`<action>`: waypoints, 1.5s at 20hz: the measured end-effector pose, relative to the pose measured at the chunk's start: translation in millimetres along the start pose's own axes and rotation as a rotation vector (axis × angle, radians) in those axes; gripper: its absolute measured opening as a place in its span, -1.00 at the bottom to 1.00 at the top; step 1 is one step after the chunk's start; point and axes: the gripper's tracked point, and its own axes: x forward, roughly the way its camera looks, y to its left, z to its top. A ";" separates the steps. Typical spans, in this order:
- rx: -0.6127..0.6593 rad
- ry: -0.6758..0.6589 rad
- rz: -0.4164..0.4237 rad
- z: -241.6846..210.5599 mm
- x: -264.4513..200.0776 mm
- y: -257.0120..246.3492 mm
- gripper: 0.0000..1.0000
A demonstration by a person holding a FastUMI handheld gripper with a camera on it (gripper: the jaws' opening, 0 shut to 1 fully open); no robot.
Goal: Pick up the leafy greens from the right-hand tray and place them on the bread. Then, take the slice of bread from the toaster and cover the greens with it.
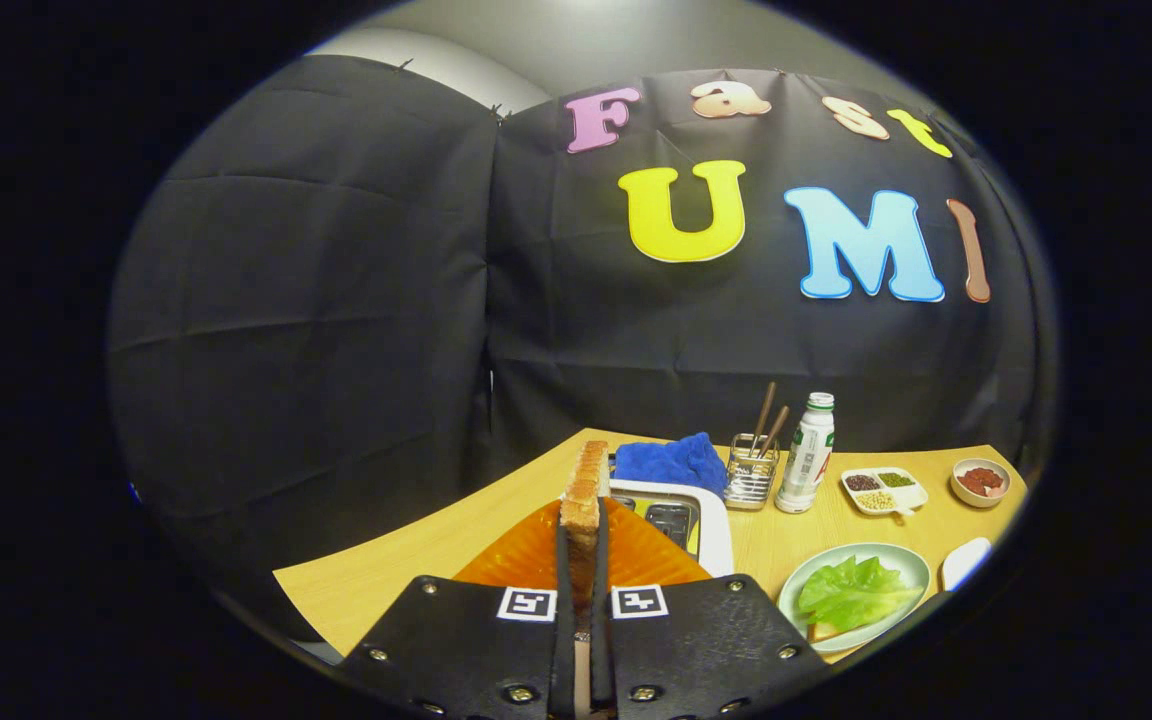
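Observation:
My gripper (583,545) is shut on a toasted slice of bread (588,487), held on edge and upright between the two fingers, lifted above the table. Below and just beyond the fingers stands the white toaster (681,515). To the right of the fingers lies a pale green plate (911,572) with leafy greens (851,592) resting on a bread slice (820,631) whose edge peeks out beneath them.
An orange ribbed plate (526,557) lies under the fingers. Behind the toaster sit a blue cloth (673,462), a metal mesh holder with utensils (751,472), a white bottle (806,455), a divided dish of seeds (883,491) and a small bowl (980,482). A white tray edge (966,562) shows far right.

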 end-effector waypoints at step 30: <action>0.019 -0.050 -0.293 4.3 -101.4 -220.6 -0.88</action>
